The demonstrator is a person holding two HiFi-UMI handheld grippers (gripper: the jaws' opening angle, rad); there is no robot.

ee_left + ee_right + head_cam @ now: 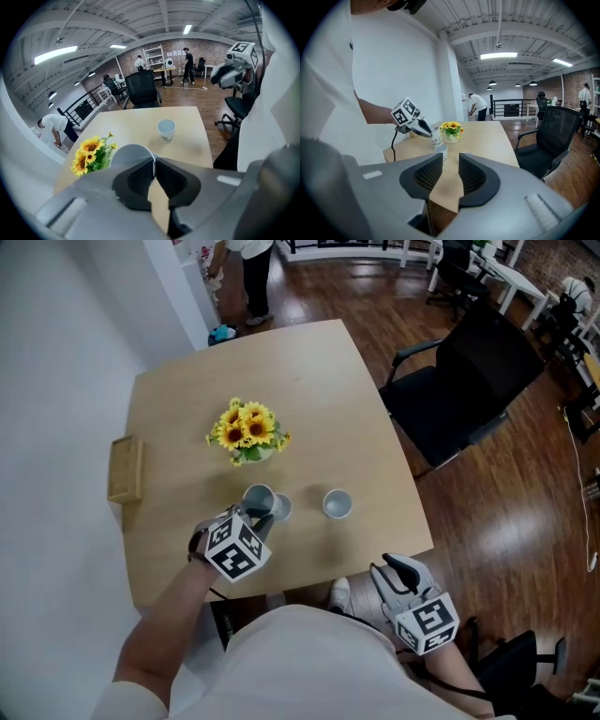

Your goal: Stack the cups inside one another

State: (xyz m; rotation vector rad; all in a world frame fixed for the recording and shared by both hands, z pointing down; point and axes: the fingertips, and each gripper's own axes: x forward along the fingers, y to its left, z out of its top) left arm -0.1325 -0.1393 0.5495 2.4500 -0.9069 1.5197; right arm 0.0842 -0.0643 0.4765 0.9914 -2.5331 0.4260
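Left claw [155, 169] clamped on rim of white paper cup [131, 157]; cup tilted, just above second cup [282, 508] on surface [309, 381]. Right claw [450, 173] parted, empty, beyond surface edge. Third cup [166, 129] stands apart; print unreadable.

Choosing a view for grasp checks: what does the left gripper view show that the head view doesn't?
Only the left gripper view: the left gripper shut on the held cup, pads on its wall at the rim.
Only the head view: the wooden tray at the left edge of the table, and a second cup right beside the held one.
Both: the sunflowers, the lone cup and the right gripper.
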